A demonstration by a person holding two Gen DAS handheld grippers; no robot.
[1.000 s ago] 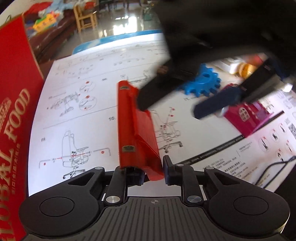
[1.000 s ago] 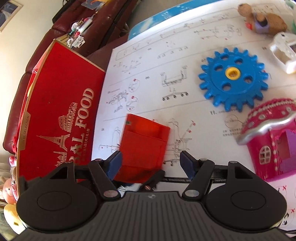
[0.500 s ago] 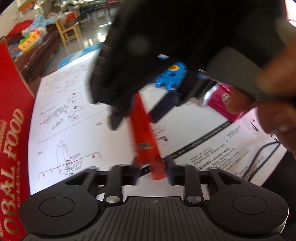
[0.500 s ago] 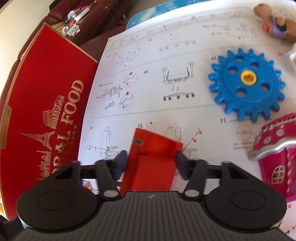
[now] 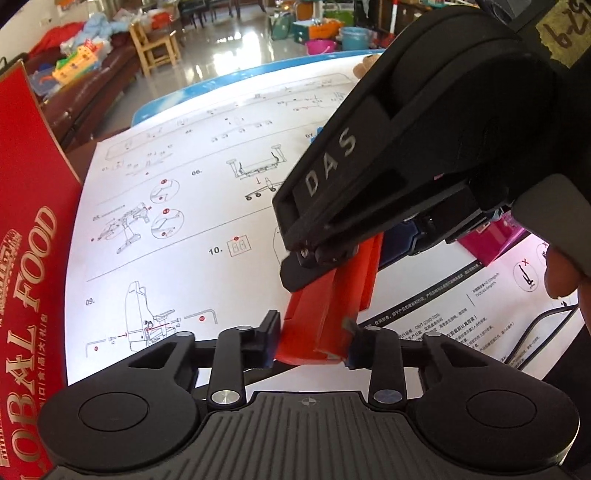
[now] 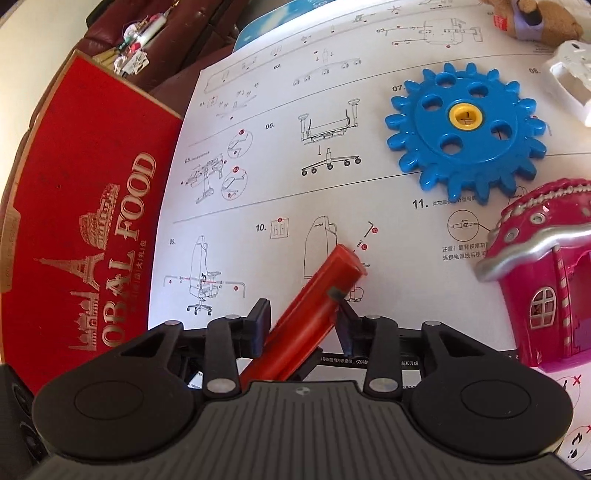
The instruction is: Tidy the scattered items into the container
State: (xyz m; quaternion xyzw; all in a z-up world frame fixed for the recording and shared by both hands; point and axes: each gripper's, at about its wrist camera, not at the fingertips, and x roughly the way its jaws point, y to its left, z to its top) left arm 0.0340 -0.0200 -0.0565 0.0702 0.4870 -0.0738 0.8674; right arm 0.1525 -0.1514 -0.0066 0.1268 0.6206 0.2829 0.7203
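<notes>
Both the left gripper (image 5: 312, 341) and the right gripper (image 6: 301, 325) are clenched on the red plastic piece (image 5: 332, 306), lifted above the instruction sheet (image 5: 207, 221) right of the red box (image 6: 92, 206); it looks light, stiff, slick, best pinched across its flat faces.

A blue tabletop (image 5: 173, 101) is mostly covered by a large white instruction sheet (image 6: 332, 192). On the sheet lie a blue gear (image 6: 467, 133), a pink toy house (image 6: 546, 280), a white plastic piece (image 6: 570, 79) and a stuffed bear (image 6: 543, 20). A red box (image 6: 92, 229) stands along the sheet's left edge.
</notes>
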